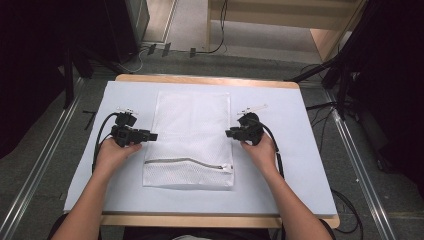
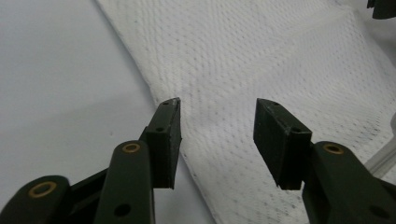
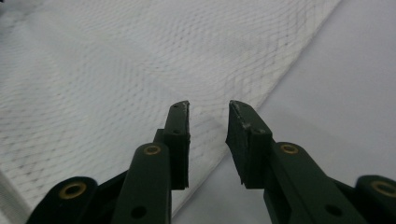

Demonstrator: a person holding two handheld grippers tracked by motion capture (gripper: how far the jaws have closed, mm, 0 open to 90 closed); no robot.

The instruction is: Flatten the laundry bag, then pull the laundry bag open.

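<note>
A white mesh laundry bag lies flat in the middle of the table, its zipper running across the near end. My left gripper sits at the bag's left edge, jaws open, with the mesh edge lying on the table beneath the gap and nothing gripped. At the bag's right edge my right gripper points inward with its jaws open over the mesh border, pads not pressing on it. A hand holds each gripper from below.
A pale grey-white mat covers the wooden table, with bare mat on both sides of the bag. Black cables trail from the grippers. Metal rails and dark stands flank the table.
</note>
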